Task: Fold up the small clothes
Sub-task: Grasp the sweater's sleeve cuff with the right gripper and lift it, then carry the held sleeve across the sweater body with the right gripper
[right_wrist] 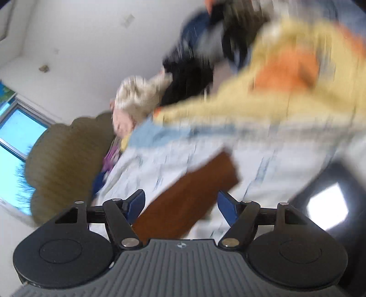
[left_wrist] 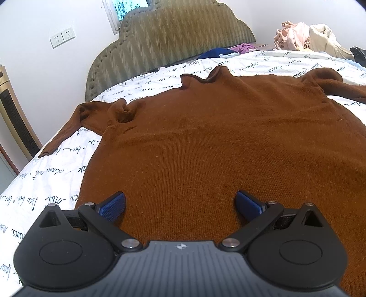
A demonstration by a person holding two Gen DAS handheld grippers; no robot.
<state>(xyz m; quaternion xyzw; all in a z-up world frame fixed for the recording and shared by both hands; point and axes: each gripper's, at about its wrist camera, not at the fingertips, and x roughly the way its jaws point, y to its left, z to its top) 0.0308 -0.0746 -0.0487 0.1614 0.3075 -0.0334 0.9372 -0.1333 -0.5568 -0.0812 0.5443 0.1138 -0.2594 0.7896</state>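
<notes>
Your left gripper [left_wrist: 180, 203] hovers, jaws apart, over the near hem of the brown sweater [left_wrist: 228, 141] (spread flat); your right gripper [right_wrist: 180, 205], blurred, seemingly gapes around a sleeve [right_wrist: 194, 187].

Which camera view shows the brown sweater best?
The left wrist view. There the brown sweater lies spread over the printed bedsheet, sharp, with collar, body and one sleeve visible. The right wrist view is blurred and shows only one brown strip of it between the open prongs of the right claw.

A scalloped olive upholstered headboard [left_wrist: 173, 38] stands against a white wall [left_wrist: 45, 20] bearing white double sockets [left_wrist: 62, 37], beside a daylit window [left_wrist: 130, 6].
</notes>
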